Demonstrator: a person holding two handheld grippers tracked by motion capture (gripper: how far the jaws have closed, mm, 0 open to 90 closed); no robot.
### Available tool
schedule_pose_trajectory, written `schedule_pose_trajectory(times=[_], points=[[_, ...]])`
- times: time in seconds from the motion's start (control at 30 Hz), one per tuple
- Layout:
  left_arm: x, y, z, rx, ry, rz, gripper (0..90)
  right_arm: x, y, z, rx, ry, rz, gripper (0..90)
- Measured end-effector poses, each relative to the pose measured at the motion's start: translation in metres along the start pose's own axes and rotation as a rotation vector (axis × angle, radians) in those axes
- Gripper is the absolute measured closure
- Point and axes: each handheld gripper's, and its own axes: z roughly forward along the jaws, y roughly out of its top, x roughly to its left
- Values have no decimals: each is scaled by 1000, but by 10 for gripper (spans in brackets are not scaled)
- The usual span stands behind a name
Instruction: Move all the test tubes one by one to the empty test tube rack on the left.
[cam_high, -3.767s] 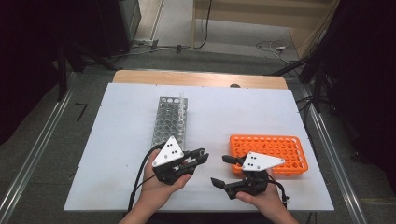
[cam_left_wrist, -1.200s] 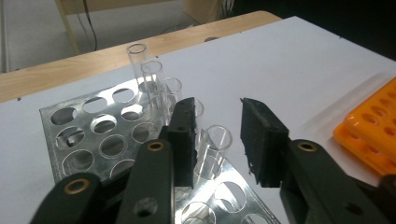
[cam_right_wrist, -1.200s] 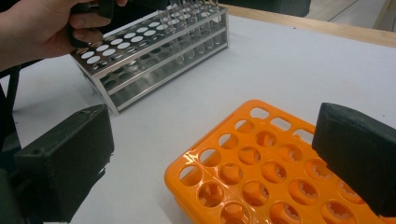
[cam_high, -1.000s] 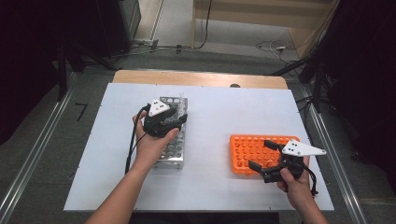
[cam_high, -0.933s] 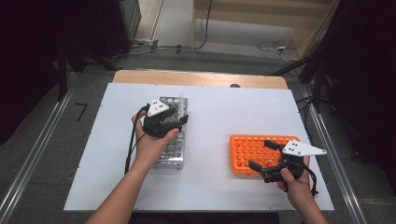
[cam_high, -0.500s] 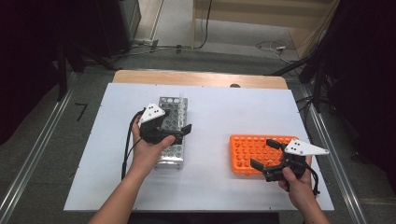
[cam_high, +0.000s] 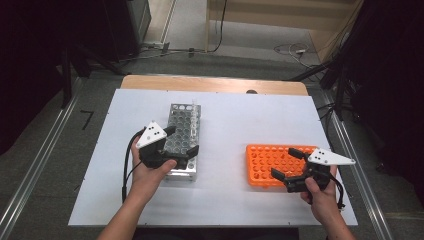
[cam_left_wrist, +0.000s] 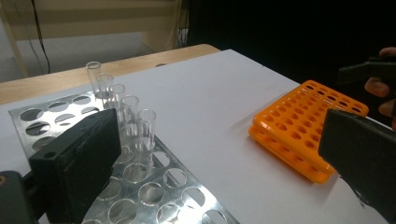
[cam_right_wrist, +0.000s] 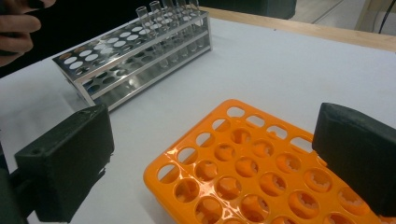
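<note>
A metal test-tube rack (cam_high: 184, 119) stands left of centre on the white table (cam_high: 240, 115), with several clear tubes (cam_high: 193, 114) upright in its far right holes. The same tubes (cam_left_wrist: 125, 112) rise just past the left jaw in the left gripper view. My left gripper (cam_high: 181, 141) hovers over the rack's near half; its jaws have just been opening and nothing is between them. At the right lies an empty orange rack (cam_high: 262, 162). Over its right end my right gripper (cam_high: 286, 163) is open and holds nothing.
Bare white tabletop separates the two racks and continues to the front edge. A wooden strip (cam_high: 215, 84) borders the far side. Metal rails (cam_high: 35, 170) run along the floor to the left and right, and cables lie beyond the table.
My left gripper has drawn back from the metal rack's far end toward its near end, and its jaws stand wider. The right gripper has stayed at the orange rack.
</note>
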Motion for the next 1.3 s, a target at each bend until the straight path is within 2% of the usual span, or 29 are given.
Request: schedule_pose_trajectory(times=[0.47, 0.67, 0.83, 0.93, 1.1, 1.3], points=[[13, -23, -43, -32, 28, -10, 0, -9, -3, -3, 4, -33, 9, 0], [20, -36, -58, -27, 44, -14, 0, -13, -5, -4, 7, -46, 13, 0], [29, -47, -70, -22, 50, -25, 0, -17, -7, -7, 6, -57, 15, 0], [34, -51, -79, -38, 50, -34, 0, -20, -8, -8, 3, -63, 20, 0], [40, -56, -91, -41, 71, -22, 0, -26, -12, -11, 8, -77, 27, 0], [52, -62, -106, -68, 86, -43, 0, -33, -16, -14, 12, -92, 33, 0]])
